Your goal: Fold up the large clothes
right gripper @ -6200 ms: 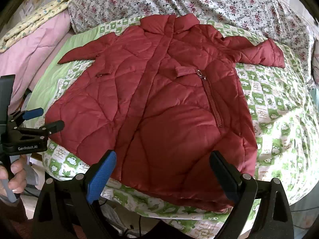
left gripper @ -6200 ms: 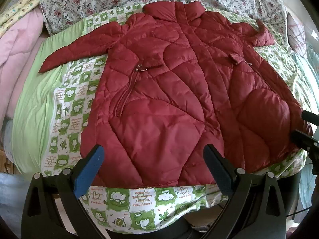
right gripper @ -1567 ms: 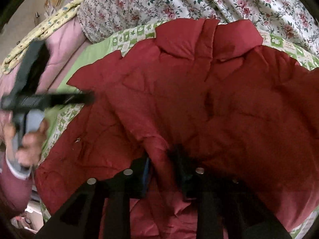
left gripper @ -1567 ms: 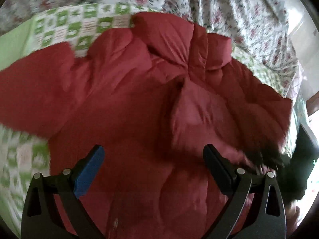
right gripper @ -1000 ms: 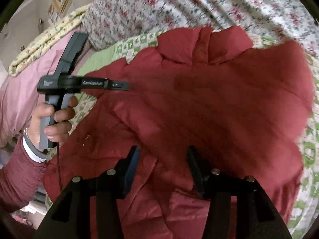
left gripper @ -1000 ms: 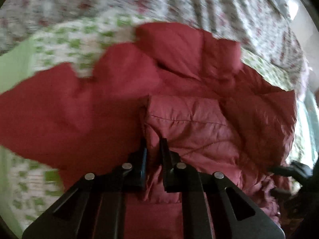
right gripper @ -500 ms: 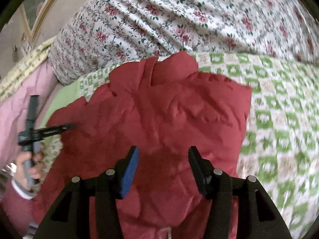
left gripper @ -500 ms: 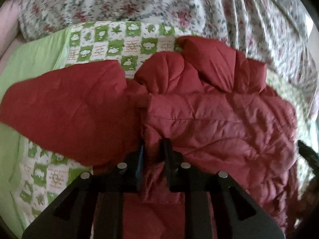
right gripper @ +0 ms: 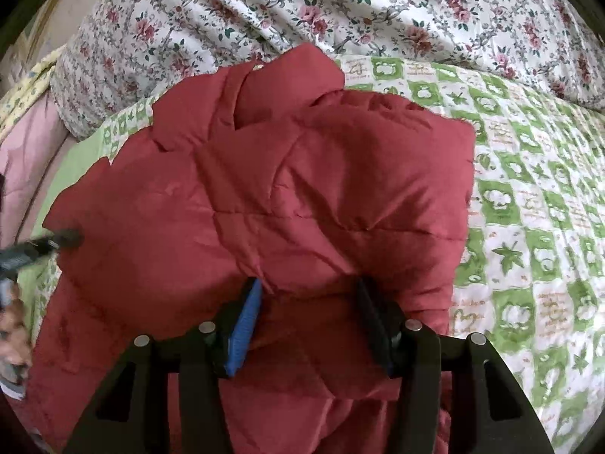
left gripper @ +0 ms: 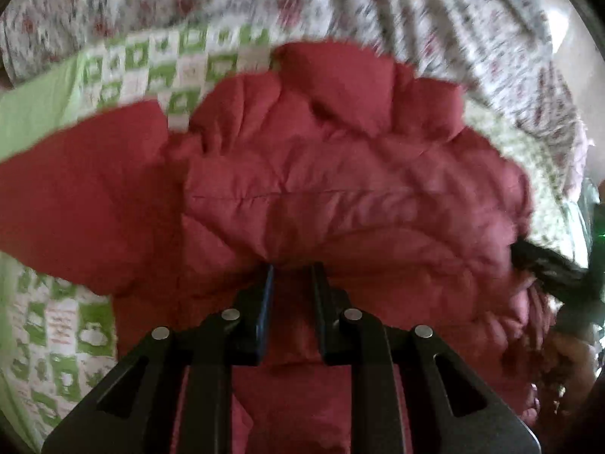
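Note:
A red quilted puffer jacket (left gripper: 340, 196) lies on the bed, its right side folded over the middle; it also shows in the right wrist view (right gripper: 302, 196). Its collar (left gripper: 340, 87) points to the far side. One sleeve (left gripper: 75, 196) sticks out to the left. My left gripper (left gripper: 290, 276) is nearly closed and pinches a fold of the jacket. My right gripper (right gripper: 308, 295) is partly open over the folded jacket and grips nothing. The left gripper's tip (right gripper: 64, 240) shows at the left edge of the right wrist view.
A green-and-white checked quilt (right gripper: 529, 208) covers the bed under the jacket. A floral duvet (right gripper: 340, 3) is bunched along the far side. Pink bedding (right gripper: 26, 143) lies at the far left. The right gripper (left gripper: 548, 268) shows blurred at the right edge of the left wrist view.
The right gripper carried the jacket's right side over the middle, let go and opened. The left gripper closed on a fold and has pulled back slightly, the view now blurred.

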`<state>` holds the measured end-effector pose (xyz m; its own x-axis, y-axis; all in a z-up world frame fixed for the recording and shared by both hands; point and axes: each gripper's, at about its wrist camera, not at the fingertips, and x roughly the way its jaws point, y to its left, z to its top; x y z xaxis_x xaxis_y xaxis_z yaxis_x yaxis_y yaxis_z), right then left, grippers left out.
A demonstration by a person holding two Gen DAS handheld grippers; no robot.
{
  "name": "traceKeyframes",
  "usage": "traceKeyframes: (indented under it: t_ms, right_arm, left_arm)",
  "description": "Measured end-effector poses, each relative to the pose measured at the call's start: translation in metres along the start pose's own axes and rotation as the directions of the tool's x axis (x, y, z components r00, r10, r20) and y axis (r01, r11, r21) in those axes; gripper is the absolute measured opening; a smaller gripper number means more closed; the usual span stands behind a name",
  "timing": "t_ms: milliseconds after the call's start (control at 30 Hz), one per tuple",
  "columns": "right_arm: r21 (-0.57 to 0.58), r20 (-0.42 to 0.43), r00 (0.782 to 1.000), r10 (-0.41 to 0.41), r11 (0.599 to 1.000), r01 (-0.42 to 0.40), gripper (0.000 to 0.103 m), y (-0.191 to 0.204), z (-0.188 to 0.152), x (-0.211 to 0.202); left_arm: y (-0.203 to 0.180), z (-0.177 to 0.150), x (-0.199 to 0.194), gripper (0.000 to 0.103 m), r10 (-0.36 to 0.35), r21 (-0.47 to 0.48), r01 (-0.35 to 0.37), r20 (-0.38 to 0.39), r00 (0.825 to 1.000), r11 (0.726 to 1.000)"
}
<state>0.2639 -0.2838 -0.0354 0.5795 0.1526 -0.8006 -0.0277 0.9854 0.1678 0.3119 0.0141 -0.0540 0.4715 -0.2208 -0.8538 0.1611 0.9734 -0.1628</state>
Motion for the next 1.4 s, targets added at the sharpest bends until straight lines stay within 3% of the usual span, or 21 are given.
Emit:
traceKeyframes:
  t_ms: [100, 200, 267, 633, 800, 967, 1067, 1133, 1333, 1400]
  right_arm:
    - [-0.033, 0.042, 0.999, -0.018, 0.999, 0.019, 0.054, 0.007, 0.001, -0.012]
    - [-0.029, -0.008, 0.998, -0.067, 0.997, 0.066, 0.054, 0.002, -0.002, 0.003]
    - [-0.013, -0.042, 0.997, -0.061, 0.998, 0.061, 0.054, -0.005, -0.005, 0.017]
    - [0.002, -0.045, 0.998, -0.051, 0.999, 0.051, 0.056, -0.008, -0.007, 0.024]
    - [-0.013, -0.046, 0.997, -0.063, 0.998, 0.062, 0.057, -0.008, -0.007, 0.024]
    - [-0.012, -0.054, 0.998, -0.035, 0.999, 0.034, 0.061, -0.005, -0.004, 0.018]
    - [0.02, -0.041, 0.999, 0.02, 1.0, -0.019, 0.07, -0.002, -0.004, 0.001]
    - [0.022, -0.022, 0.998, 0.058, 0.998, -0.057, 0.071, 0.002, -0.006, -0.012]
    - [0.0, 0.007, 0.993, 0.114, 0.993, -0.114, 0.07, 0.02, -0.018, -0.046]
    - [0.005, 0.019, 0.989, 0.143, 0.99, -0.144, 0.07, 0.025, -0.024, -0.059]
  left_arm:
    - [0.007, -0.003, 0.008, 0.017, -0.016, -0.023, 0.016, -0.006, 1.0, 1.0]
    - [0.008, -0.002, 0.008, 0.017, -0.015, -0.025, 0.015, -0.011, 1.0, 1.0]
    - [0.01, -0.004, 0.01, 0.017, -0.009, -0.019, 0.008, -0.011, 1.0, 1.0]
    - [0.009, -0.007, 0.02, 0.017, 0.012, -0.022, -0.012, -0.01, 1.0, 1.0]
    - [0.026, -0.005, -0.002, 0.017, -0.068, -0.089, 0.066, -0.017, 0.998, 0.994]
    - [0.056, -0.014, -0.033, 0.019, -0.035, -0.144, 0.038, 0.023, 0.999, 0.989]
    - [0.081, -0.022, -0.053, 0.035, -0.038, -0.182, 0.05, 0.071, 0.997, 0.982]
    - [0.1, -0.027, -0.062, 0.051, -0.017, -0.218, 0.037, 0.093, 0.995, 0.975]
    - [0.156, -0.035, -0.066, 0.052, -0.003, -0.342, 0.032, 0.087, 0.996, 0.939]
    - [0.171, -0.037, -0.066, 0.058, 0.002, -0.373, 0.031, 0.088, 0.996, 0.927]
